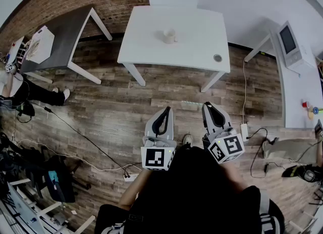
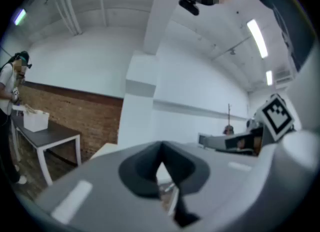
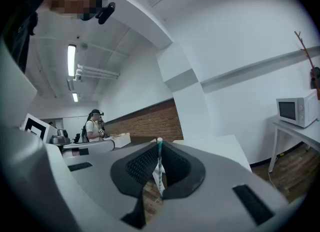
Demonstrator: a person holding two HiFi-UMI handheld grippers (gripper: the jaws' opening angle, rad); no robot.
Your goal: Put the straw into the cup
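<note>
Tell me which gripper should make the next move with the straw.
Right. The right gripper is shut on the striped straw; the left gripper is shut on nothing. The cup stands on the white table ahead, apart from both.

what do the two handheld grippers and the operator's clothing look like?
Left gripper and right gripper match: light grey bodies tapering to two jaws lined with black pads. Each carries a white cube with black square markers at the rear. No cables visible on either. The person wears a dark top.
</note>
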